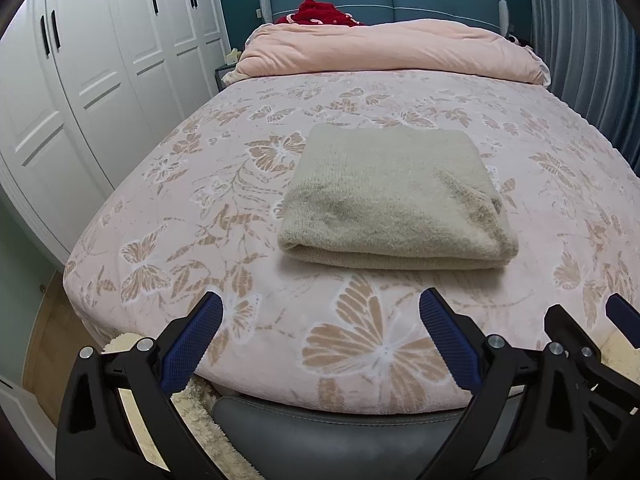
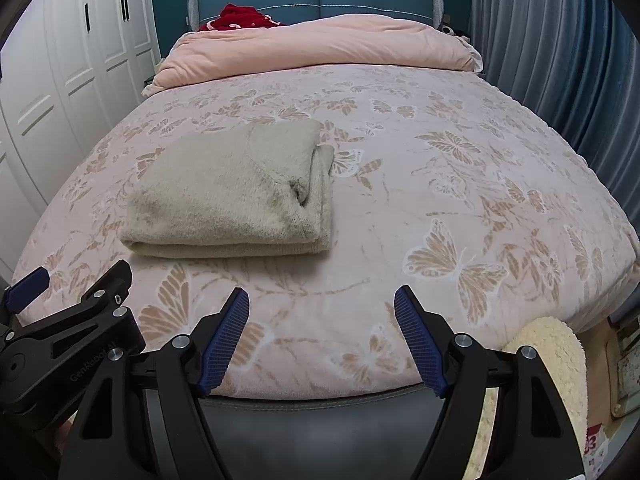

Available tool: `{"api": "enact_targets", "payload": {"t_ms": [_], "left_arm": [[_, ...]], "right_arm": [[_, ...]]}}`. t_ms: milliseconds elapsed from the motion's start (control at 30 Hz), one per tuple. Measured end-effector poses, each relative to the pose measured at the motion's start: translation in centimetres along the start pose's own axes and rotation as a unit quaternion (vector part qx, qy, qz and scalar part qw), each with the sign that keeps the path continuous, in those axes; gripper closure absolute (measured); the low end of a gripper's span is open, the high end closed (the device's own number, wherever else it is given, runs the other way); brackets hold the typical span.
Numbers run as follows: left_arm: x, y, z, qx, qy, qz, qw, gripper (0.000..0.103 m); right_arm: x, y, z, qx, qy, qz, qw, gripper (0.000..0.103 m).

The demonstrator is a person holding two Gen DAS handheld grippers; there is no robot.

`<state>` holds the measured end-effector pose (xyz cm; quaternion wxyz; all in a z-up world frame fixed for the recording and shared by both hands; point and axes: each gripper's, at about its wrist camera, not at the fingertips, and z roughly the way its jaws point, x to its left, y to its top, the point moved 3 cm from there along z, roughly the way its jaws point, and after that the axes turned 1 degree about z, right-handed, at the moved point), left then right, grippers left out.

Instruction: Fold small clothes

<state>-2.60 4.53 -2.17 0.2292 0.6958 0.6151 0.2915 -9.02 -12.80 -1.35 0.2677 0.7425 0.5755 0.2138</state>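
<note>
Lying folded on one bed [image 1: 224,208], one beige sweater [image 1: 392,200], left gripper [image 1: 320,344] wide, right gripper [image 2: 322,340] wide, both empty

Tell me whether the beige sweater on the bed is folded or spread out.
Folded. The beige sweater lies as a compact rectangle on the bed, with stacked layers showing along its near edge and neither claw touching it.

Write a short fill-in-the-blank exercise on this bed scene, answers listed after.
1. The beige sweater lies ____ on the butterfly-print bedspread.
2. Both the left tool and the right tool are ____ and hold nothing.
3. The ____ garment sits at the headboard behind the pink duvet.

Missing words: folded; open; red
</note>
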Motion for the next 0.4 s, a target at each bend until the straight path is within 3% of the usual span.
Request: {"api": "enact_targets", "payload": {"t_ms": [400], "left_arm": [[-0.17, 0.11, 0.05, 0.001, -0.005, 0.001, 1.0, 0.011]], "right_arm": [[0.17, -0.19, -0.14, 0.0, -0.005, 0.004, 1.0, 0.03]]}}
